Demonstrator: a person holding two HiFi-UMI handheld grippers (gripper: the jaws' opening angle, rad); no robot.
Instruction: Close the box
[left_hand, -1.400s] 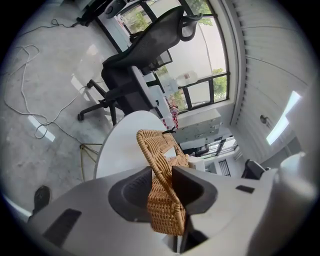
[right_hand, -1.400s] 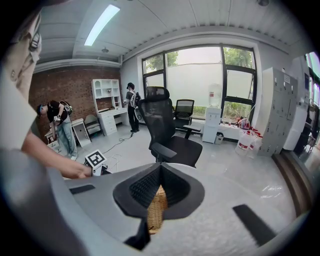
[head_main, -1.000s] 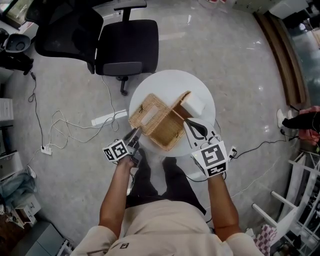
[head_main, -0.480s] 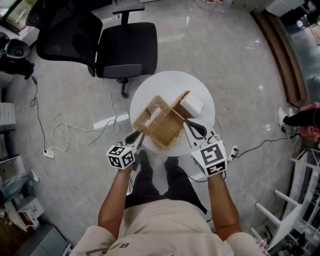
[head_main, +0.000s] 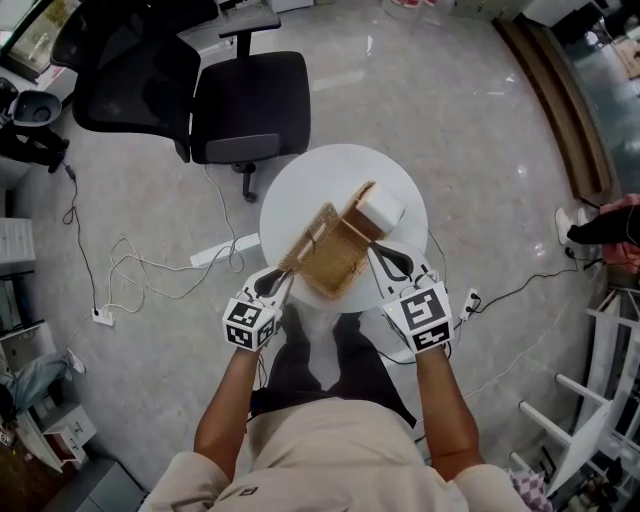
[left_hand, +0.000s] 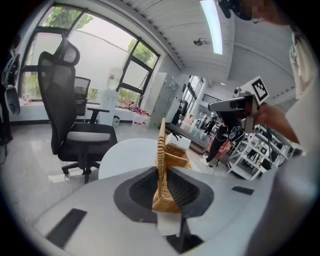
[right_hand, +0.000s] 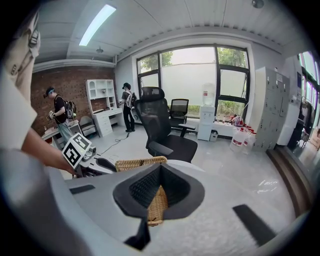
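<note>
On a round white counter (head_main: 300, 180), toward its near edge: a wicker box (head_main: 345, 265), open. Over the box's left side, the wicker lid (head_main: 314, 233), tipped up on edge and about upright, not yet down. At the lid's near edge, the left hand-held gripper (head_main: 284, 271), pinched shut on the weave with both pads pressing; jaws just closing, with that lid between them. Viewed along those jaws, a thin vertical strip of wicker rising straight from the pads. On the box's near right wall, the right hand-held gripper (head_main: 377, 254), clamped with the jaws nearly together and wicker wedged between them. From the right gripper view, the lid's top edge visible as a braided rim just past the jaws, with the left hand-held gripper's marker cube to its left. Just beside the box's far end, a white block (head_main: 378, 208), also on the counter. Beyond the counter, on the grey floor, a black office chair (head_main: 245, 95). Left of the counter, loose cables (head_main: 150, 270) and a white power strip (head_main: 225, 250).
</note>
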